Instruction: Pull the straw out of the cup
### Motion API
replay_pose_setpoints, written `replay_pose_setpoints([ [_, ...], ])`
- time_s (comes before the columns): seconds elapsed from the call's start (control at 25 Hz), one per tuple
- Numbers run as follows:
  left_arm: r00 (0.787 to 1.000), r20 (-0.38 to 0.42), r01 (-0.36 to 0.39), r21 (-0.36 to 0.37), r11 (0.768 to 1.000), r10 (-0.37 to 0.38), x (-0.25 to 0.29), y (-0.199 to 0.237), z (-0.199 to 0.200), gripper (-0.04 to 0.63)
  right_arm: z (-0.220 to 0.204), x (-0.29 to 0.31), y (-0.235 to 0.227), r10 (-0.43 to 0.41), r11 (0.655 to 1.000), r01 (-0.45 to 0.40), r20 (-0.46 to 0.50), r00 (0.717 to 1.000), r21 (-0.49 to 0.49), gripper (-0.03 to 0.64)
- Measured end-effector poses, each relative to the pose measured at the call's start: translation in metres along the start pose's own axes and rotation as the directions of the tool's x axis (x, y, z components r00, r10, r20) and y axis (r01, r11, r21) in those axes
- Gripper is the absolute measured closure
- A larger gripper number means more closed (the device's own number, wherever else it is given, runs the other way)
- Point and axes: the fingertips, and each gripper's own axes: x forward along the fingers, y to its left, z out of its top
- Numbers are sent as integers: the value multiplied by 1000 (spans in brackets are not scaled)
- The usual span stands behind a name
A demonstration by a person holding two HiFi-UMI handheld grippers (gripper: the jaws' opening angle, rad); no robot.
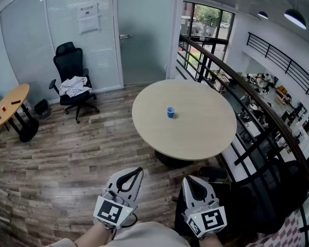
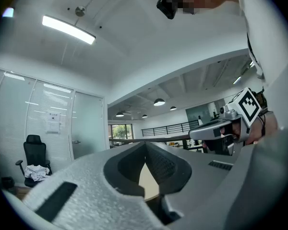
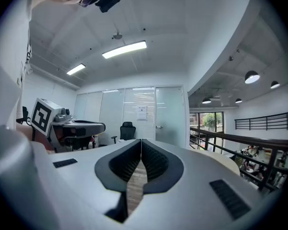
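The blue cup (image 1: pixel 170 112) sits on the desk (image 1: pixel 206 133), at twelve o'clock and well apart from the grippers. I cannot see its straw. The left hand-held gripper (image 1: pixel 135 173) and right hand-held gripper (image 1: pixel 189 181) are pinched together and empty, since nothing is near enough to grab.

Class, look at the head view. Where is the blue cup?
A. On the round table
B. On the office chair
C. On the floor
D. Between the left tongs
A: the cup stands near the middle of the round table, with nothing gripping it.
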Motion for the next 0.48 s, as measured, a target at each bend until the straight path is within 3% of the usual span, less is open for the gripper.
replay_pose_setpoints([
  [0.48, 1000, 0, 26, -35, 999, -26, -1, -9, 1, 581, 5, -7, -4, -20, 999, 20, 27, 999, 27, 594],
])
